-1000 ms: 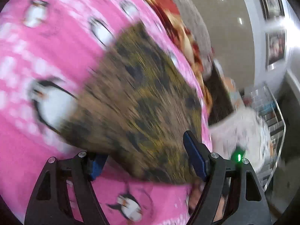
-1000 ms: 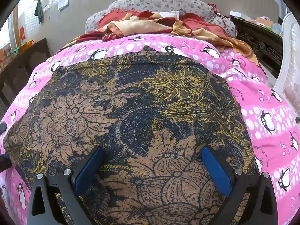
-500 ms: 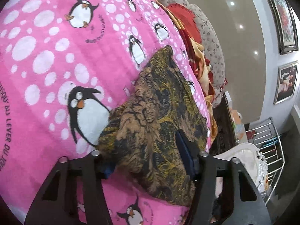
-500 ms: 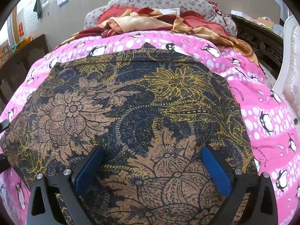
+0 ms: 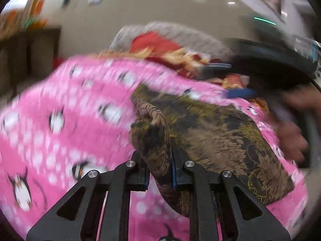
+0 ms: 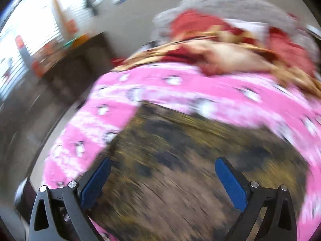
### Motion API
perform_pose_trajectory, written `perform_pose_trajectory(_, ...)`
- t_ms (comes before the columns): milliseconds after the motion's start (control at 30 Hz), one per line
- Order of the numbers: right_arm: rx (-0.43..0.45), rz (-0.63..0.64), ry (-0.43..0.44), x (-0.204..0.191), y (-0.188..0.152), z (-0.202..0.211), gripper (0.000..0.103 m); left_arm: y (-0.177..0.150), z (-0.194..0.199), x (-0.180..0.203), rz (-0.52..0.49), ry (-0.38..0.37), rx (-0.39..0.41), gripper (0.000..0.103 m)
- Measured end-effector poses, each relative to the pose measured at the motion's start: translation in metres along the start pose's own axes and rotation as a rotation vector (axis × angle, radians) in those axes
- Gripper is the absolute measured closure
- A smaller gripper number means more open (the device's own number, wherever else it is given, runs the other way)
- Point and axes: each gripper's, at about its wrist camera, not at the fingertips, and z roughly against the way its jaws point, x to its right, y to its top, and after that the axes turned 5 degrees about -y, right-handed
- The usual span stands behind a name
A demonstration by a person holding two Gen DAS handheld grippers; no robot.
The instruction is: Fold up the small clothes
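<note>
Since a second ago, both my hands are swinging up off the bed, and my left gripper (image 5: 159, 173), whose jaws were standing wide around the edge of the dark batik-print cloth garment with brown and gold flowers (image 5: 210, 132), is now pinched down narrow on a bunched fold of it; its jaws have just been closing, with the cloth between them. That gathered corner is rising in a soft hump above the blue pads, while the rest of the garment is lying spread on the pink penguin-print fleece blanket (image 5: 60, 120) covering the bed.

My right gripper (image 6: 163, 182) is hanging over the same garment (image 6: 180, 170) with its blue pads (image 6: 230, 184) wide apart and nothing between them; it is showing up blurred at the upper right of the left wrist view, with a hand (image 5: 291, 132) beneath it.

I am judging the cloth as thin, light and limp: it is crumpling wherever I pinch and draping with no stiffness of its own. It is probably clinging a little to the fleece, so it may drag rather than slide. The best hold is at a corner or hem, taking both layers together, with the second gripper on the matching corner so the edge is lifting evenly. A shallow bite could slip out, as the weave looks smooth.
</note>
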Motion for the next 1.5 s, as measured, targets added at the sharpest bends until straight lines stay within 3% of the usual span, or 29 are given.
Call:
perform_pose_trajectory(100,-0.119,0.114,0.039,-0.022,0.032,-0.041,0.001,0.001,0.003,0.007,-0.057,-0.024,0.025,0.089)
perform_pose_trajectory(267,-0.225,0.189,0.042,-0.048,0.063,-0.085,0.006,0.01,-0.008,0.012,-0.073,-0.044,0.026,0.089)
perform_pose_trajectory(400,-0.304,0.268,-0.054,-0.066,0.07,-0.112,0.01,0.014,-0.012,0.015,-0.072,-0.058,0.028,0.089)
perform_pose_trajectory(467,-0.373,0.323,-0.121,-0.074,0.068,-0.128,0.039,0.016,-0.011,0.018,-0.081,-0.065,0.03,0.089)
perform_pose_trajectory(533,-0.409,0.37,-0.201,-0.075,0.066,-0.136,0.06,0.016,-0.01,0.02,-0.079,-0.078,0.028,0.089)
perform_pose_trajectory(667,-0.377,0.318,-0.2,-0.06,0.066,-0.12,0.092,0.02,-0.001,0.027,-0.082,-0.113,0.039,0.092)
perform_pose_trajectory(833,-0.274,0.194,-0.166,-0.012,0.064,-0.057,0.095,0.025,0.007,0.049,-0.088,-0.168,0.042,0.092)
perform_pose_trajectory(1000,-0.209,0.099,-0.186,0.038,0.047,0.002,0.095,0.028,0.004,0.088,-0.14,-0.198,0.036,0.093)
perform_pose_trajectory(1133,-0.171,0.04,-0.214,0.086,0.021,0.046,0.095,0.027,0.004,0.131,-0.207,-0.279,0.012,0.093)
perform_pose_trajectory(1333,-0.164,-0.027,-0.25,0.159,-0.011,0.09,0.096,0.017,0.001,0.205,-0.285,-0.417,-0.052,0.093)
perform_pose_trajectory(1500,-0.215,-0.079,-0.248,0.209,-0.044,0.088,0.096,-0.004,-0.016,0.253,-0.345,-0.463,-0.143,0.093)
